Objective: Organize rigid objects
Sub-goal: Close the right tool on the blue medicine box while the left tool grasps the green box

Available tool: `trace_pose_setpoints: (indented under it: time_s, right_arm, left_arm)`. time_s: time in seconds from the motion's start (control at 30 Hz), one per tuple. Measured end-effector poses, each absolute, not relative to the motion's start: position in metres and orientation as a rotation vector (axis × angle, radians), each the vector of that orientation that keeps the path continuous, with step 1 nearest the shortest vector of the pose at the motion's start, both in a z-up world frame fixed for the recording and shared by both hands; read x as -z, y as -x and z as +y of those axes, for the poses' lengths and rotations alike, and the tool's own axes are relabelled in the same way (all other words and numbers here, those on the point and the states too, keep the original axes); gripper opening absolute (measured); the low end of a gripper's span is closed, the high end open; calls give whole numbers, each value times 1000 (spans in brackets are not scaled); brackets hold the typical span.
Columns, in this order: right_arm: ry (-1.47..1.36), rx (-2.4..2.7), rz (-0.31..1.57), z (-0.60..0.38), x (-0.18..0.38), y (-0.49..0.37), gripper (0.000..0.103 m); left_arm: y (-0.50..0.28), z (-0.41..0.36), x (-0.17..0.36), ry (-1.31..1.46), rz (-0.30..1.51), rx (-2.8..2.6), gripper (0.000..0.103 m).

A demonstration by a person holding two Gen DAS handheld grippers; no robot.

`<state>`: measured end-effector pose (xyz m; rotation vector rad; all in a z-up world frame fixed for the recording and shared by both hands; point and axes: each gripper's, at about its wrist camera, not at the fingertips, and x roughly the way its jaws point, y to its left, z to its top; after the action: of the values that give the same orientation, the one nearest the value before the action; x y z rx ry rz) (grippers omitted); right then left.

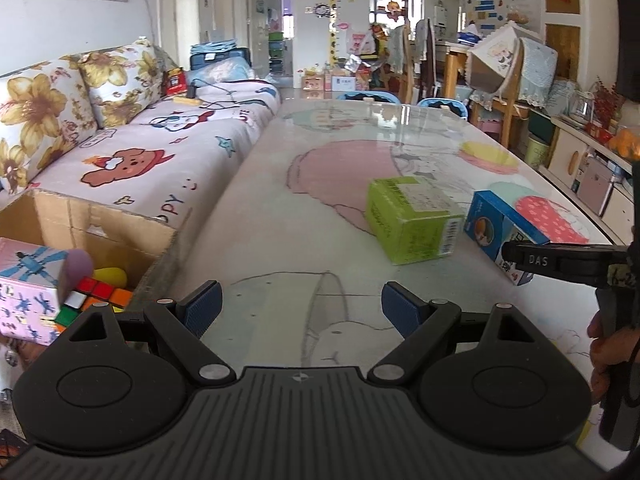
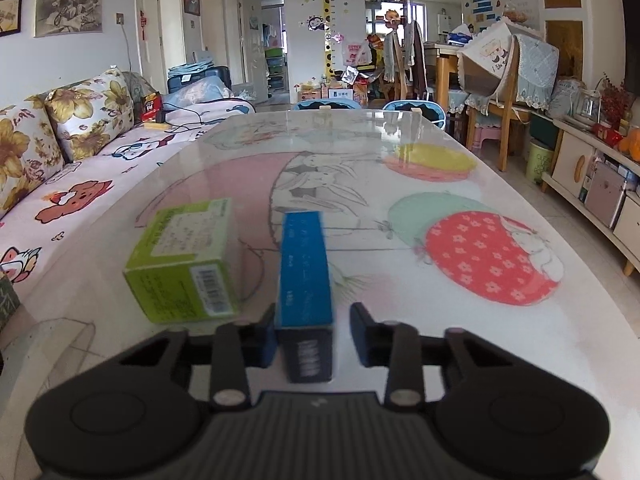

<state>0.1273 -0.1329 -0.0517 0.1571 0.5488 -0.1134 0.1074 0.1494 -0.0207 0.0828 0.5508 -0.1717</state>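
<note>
Right wrist view: right gripper (image 2: 313, 326) pinching blue box (image 2: 306, 268) beside green box (image 2: 188, 260) on worktop (image 2: 400, 152), left gripper (image 1: 298, 308) spread w/ nothing between

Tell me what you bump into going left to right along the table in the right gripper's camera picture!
Green box → blue box, standing between the right gripper fingers → red strawberry picture printed on the table.
</note>
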Motion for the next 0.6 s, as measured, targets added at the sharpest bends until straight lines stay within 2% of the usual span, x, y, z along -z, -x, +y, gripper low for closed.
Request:
trace_pose_setpoints:
  time_s: [0.27,0.43,0.57,0.6]
  right_arm:
    - [-151,147,533,-166,54,-107,26]
    - [-167,149,537,-175,56,-101,30]
    - [-181,165,567,-180,64,-102,63]
    - [-197,169,567,-183,64,-101,68]
  left_arm:
    - [-111,136,25,-109,555,188,103]
    - [-119,125,24,-83,541,196,103]
    - [-139,121,23,-51,529,180,103]
    - [-145,121,23,-41,531,174,103]
